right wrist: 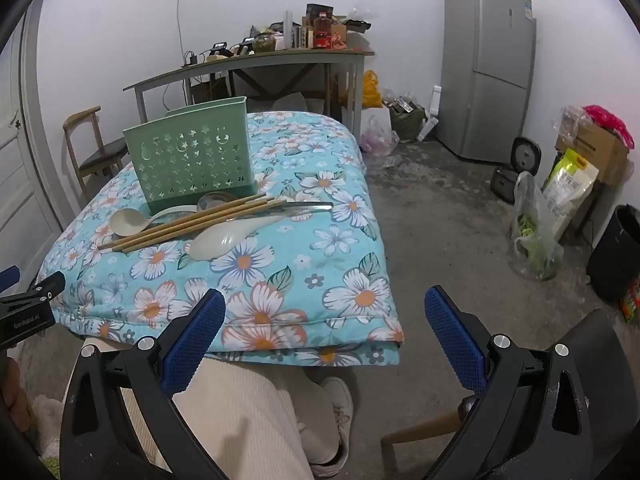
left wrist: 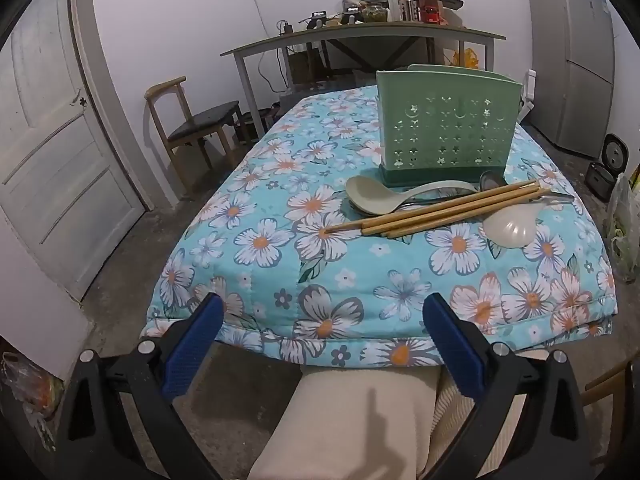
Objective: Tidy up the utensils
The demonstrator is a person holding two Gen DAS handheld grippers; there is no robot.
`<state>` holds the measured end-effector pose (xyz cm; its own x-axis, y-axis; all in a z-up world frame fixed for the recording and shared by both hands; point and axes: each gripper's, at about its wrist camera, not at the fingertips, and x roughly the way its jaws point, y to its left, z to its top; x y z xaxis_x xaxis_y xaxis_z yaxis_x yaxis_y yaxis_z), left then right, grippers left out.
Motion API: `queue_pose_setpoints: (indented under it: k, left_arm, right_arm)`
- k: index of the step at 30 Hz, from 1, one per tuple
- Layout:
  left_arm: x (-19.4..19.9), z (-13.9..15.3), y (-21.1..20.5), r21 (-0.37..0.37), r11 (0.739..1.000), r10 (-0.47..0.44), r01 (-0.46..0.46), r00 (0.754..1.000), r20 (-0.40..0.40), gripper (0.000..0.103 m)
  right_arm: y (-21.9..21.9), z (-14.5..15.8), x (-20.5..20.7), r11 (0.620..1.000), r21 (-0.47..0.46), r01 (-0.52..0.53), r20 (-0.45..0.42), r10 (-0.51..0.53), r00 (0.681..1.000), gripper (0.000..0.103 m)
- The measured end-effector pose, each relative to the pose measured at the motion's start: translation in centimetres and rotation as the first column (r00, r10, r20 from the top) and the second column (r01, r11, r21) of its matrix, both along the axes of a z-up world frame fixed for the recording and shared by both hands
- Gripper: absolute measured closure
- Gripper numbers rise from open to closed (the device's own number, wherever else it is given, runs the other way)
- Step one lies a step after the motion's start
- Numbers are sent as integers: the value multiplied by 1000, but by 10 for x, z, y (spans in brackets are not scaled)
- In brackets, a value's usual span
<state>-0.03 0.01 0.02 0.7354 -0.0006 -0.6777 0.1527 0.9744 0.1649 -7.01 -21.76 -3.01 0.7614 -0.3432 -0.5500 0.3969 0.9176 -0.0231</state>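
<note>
We're right at the start here: both the left gripper [left wrist: 320, 334] and right gripper [right wrist: 322, 330] hang spread wide and empty near the table's front edge. The chopsticks [left wrist: 436, 210] and spoons [left wrist: 370, 196] are piled on the floral cloth [left wrist: 280, 280], just in front of the green holder [left wrist: 448, 124]. Next move, we'd guess, is reaching forward, pinching one utensil off the pile, then dropping it in upright.

Black-armed left tool [left wrist: 322, 312] and right tool [right wrist: 325, 308], blue textured pads, silver screws.
</note>
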Motion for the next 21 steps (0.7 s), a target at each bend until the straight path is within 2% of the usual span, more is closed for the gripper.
queue_pose_setpoints:
  k: [21]
  left_arm:
    - [-1,0,-5,-6,1000,-17,17,1000,-13,5]
  right_arm:
    - [2,1,2,1000,0,0,4,0,1000,8]
